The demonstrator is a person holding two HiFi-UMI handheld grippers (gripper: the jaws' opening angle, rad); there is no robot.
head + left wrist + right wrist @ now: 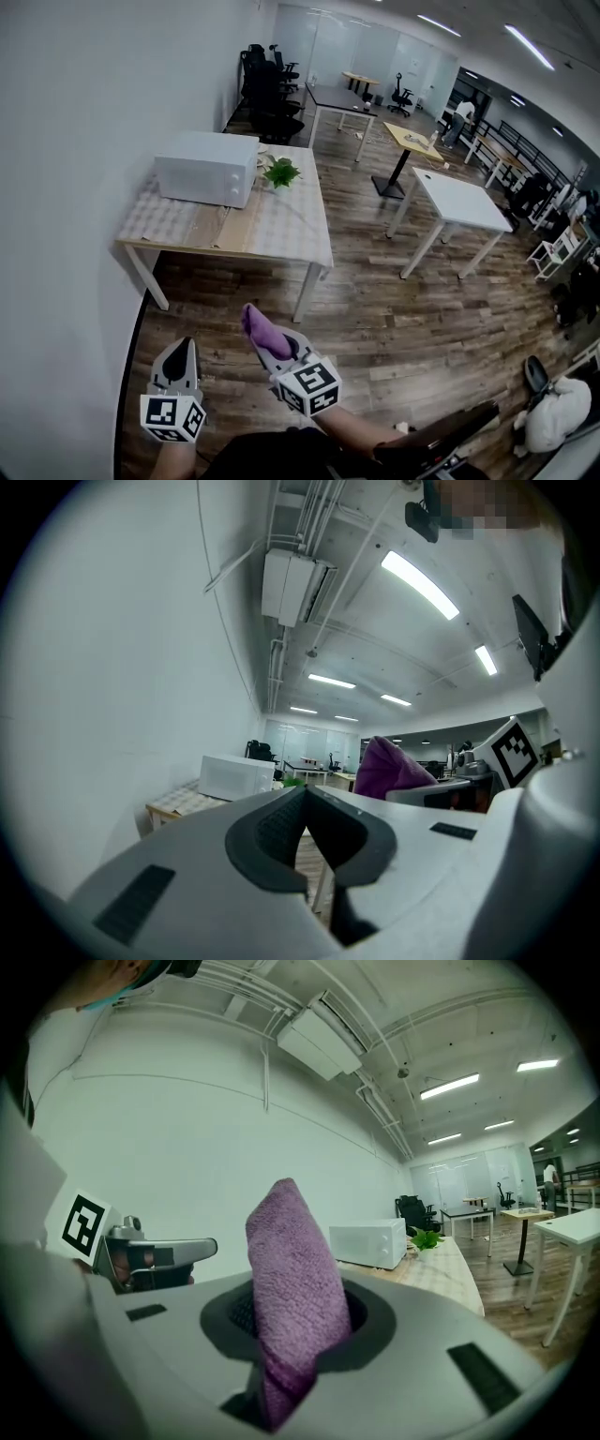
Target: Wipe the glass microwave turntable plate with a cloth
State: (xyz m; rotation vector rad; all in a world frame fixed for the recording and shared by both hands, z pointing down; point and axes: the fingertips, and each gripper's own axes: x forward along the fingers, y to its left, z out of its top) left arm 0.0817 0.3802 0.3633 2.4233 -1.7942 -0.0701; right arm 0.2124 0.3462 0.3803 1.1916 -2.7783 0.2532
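Note:
A white microwave [207,168] stands shut on a table [225,230] against the wall, well ahead of me; it also shows small in the left gripper view, microwave [236,777], and the right gripper view, microwave [367,1243]. No glass plate is visible. My right gripper [269,344] is shut on a folded purple cloth [260,330], which sticks up between the jaws, cloth [292,1302]. The left gripper [178,366] hangs beside it with its jaws closed on nothing, left gripper [307,819]. Both grippers are held low over the wooden floor, far from the table.
A small green plant [281,172] sits on the table beside the microwave. Further white tables [457,202], black office chairs [267,89] and a person [461,117] stand deeper in the room. A white bag [558,412] lies at lower right.

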